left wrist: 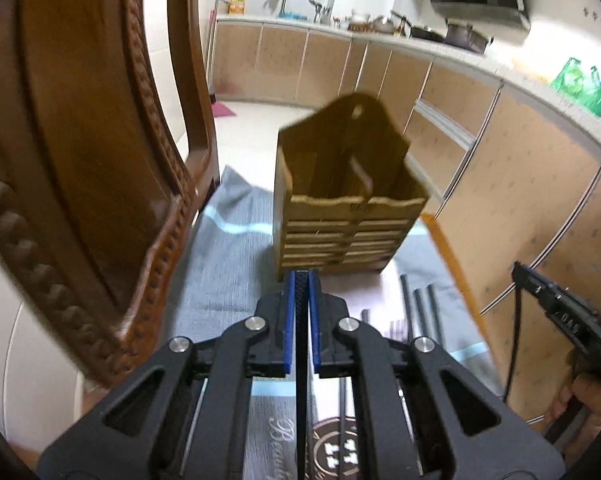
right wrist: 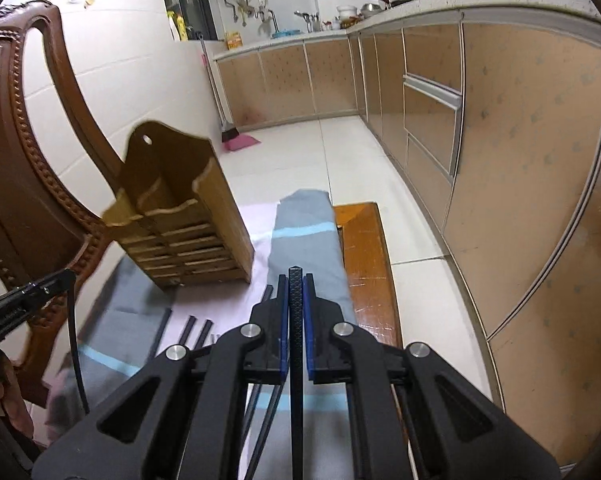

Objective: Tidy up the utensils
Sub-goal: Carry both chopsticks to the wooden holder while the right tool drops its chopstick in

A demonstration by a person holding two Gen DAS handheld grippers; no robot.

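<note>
A wooden two-compartment utensil holder (left wrist: 342,208) stands upright on a grey cloth (left wrist: 224,264); it also shows in the right wrist view (right wrist: 180,216). My left gripper (left wrist: 300,280) is shut on a black chopstick (left wrist: 300,344), just in front of the holder. My right gripper (right wrist: 295,280) is shut on another black chopstick (right wrist: 295,320), to the right of the holder. Several black chopsticks (left wrist: 420,308) lie on the cloth in front of the holder, also seen in the right wrist view (right wrist: 192,330).
A carved wooden chair back (left wrist: 80,160) rises close on the left. The wooden table edge (right wrist: 364,264) ends at the right, with tiled floor and kitchen cabinets (right wrist: 520,180) beyond. The other gripper and hand show at the edge (left wrist: 560,320).
</note>
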